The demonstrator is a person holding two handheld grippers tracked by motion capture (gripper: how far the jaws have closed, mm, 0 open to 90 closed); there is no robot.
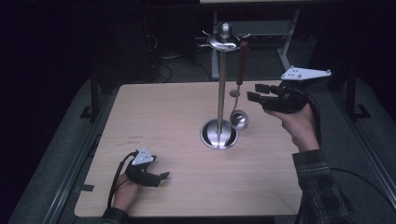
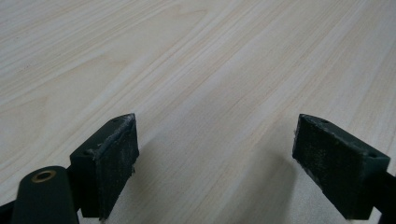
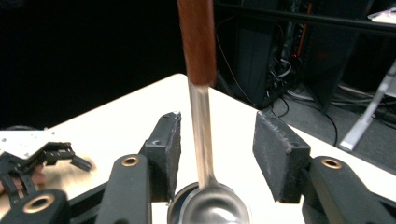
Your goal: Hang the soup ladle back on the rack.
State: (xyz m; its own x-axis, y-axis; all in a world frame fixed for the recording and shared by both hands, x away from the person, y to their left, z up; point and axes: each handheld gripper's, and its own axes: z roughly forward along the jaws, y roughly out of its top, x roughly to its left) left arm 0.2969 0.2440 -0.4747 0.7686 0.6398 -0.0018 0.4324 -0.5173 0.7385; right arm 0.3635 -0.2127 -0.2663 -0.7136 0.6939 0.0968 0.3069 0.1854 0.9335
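A steel stand (image 1: 222, 88) with hooks at its top rises from a round base (image 1: 218, 135) in the middle of the wooden table (image 1: 163, 116). From one hook hangs a ladle (image 1: 240, 120) with a brown handle. My right gripper (image 1: 253, 92) is held up just right of the ladle's shaft, open. In the right gripper view the shaft (image 3: 201, 140) runs down the gap between the jaws of that gripper (image 3: 218, 144), touching neither, with the bowl (image 3: 210, 210) low between them. My left gripper (image 1: 161, 173) rests open on the table at front left, nothing between its jaws (image 2: 215, 154).
Dark floor, cables and metal frame legs (image 1: 285, 42) lie beyond the table's far edge. Bare wood (image 2: 187, 70) stretches ahead of the left gripper. The left gripper (image 3: 46, 158) lies far off in the right gripper view.
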